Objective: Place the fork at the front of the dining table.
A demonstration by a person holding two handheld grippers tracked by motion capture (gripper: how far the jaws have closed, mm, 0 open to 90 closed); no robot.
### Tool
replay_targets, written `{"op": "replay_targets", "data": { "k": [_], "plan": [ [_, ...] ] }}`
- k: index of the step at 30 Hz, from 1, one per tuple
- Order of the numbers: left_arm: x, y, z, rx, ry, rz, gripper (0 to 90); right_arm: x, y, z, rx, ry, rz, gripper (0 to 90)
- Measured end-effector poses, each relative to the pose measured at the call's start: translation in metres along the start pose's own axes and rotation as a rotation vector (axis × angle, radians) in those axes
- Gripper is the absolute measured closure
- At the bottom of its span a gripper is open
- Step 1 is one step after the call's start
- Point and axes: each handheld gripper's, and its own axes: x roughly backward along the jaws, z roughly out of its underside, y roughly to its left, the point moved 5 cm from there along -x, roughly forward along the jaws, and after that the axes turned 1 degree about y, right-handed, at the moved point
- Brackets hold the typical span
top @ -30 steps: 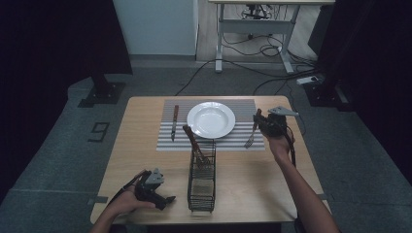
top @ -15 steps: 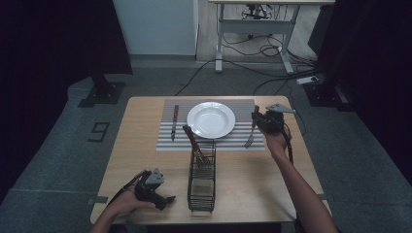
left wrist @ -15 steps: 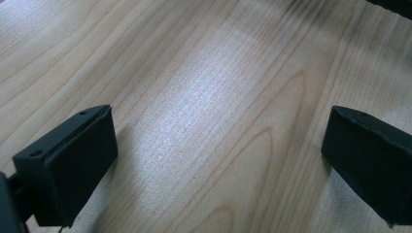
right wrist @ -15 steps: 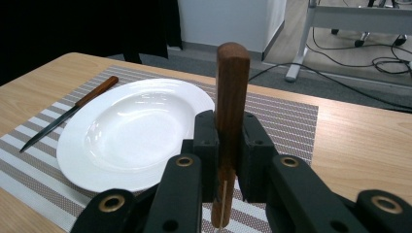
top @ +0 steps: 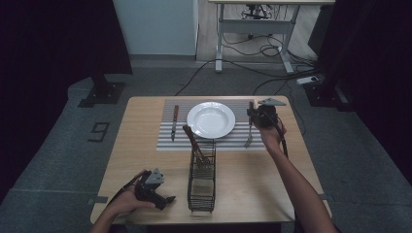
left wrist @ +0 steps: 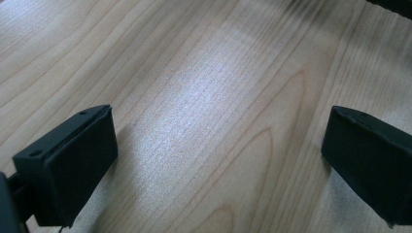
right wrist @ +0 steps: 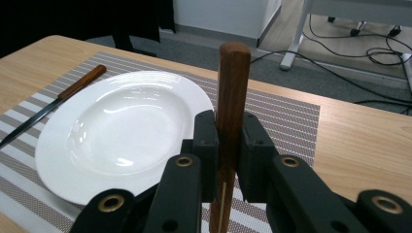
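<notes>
Now | right gripper (right wrist: 227, 160) clamps wooden-handled fork (right wrist: 232, 92) | left gripper (left wrist: 218, 160) wide open, empty

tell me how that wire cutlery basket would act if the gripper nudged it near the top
The wire basket stands tall and narrow, so a high push would probably tip it rather than slide it. Its open mesh looks light, and the utensil leaning out could shift the balance.
</notes>
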Motion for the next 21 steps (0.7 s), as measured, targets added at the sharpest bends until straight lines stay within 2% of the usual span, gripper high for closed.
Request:
{"op": "replay_targets", "data": {
  "k": [21],
  "plan": [
    [0.000,0.000,0.000,-0.001,-0.002,0.004,0.0,-0.046,-0.012,-0.006,-0.032,0.095,0.039,79.0]
  ]
}}
